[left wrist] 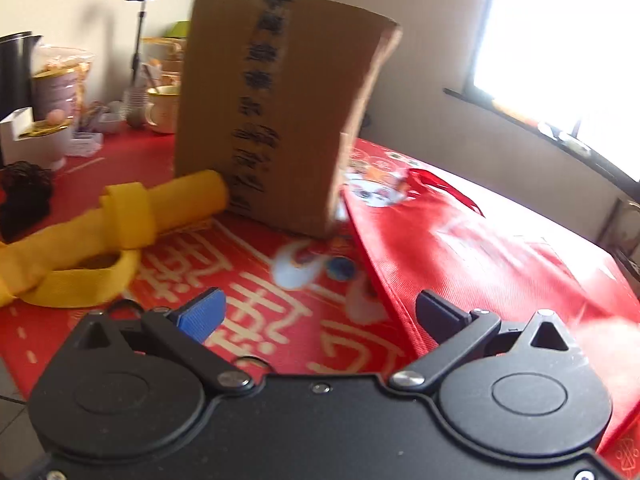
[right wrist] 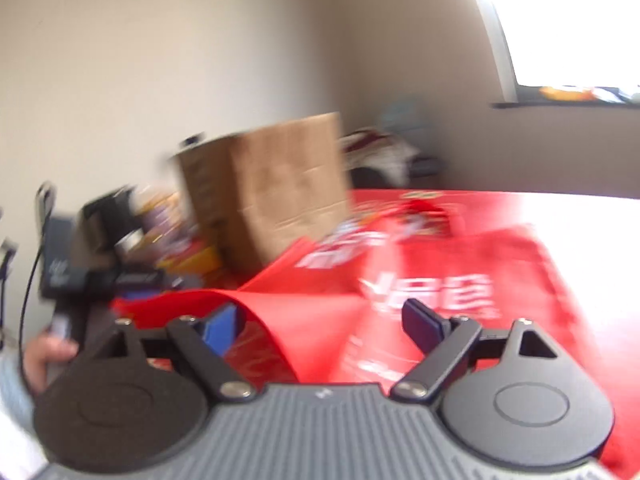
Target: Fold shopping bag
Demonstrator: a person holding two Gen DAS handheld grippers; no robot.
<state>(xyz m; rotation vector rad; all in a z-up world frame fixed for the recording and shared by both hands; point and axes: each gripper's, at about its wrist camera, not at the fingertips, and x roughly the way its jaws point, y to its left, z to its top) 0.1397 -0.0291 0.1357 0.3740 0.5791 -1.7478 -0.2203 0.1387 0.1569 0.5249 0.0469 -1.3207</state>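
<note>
Looking through the left wrist view: your left gripper (left wrist: 320, 312) is spread wide and holds nothing. The red shopping bag (left wrist: 500, 264) lies flat on the red printed tablecloth (left wrist: 248, 312), filling the right half of the frame, its long axis running from lower centre up toward the cardboard box (left wrist: 280, 112) at upper centre. Its near left edge passes just beside the right finger; the blue-padded left finger sits over bare cloth. So the bag is right of this claw, not between the fingers. Red handles (left wrist: 440, 188) lie near the box end. A yellow rolled strap (left wrist: 132, 216) lies at left, apart from the bag.

Right wrist view, blurred: your right gripper (right wrist: 324, 324) is also wide open, empty. The bag (right wrist: 460, 292) spreads across centre and right, and one red flap (right wrist: 256, 320) curls up between the fingers, close to the left pad; touching or not, you cannot tell. The right claw looks nearer to a graspable edge. Whether that raised flap is a fold under way or one just let go, this scene fits both.
</note>
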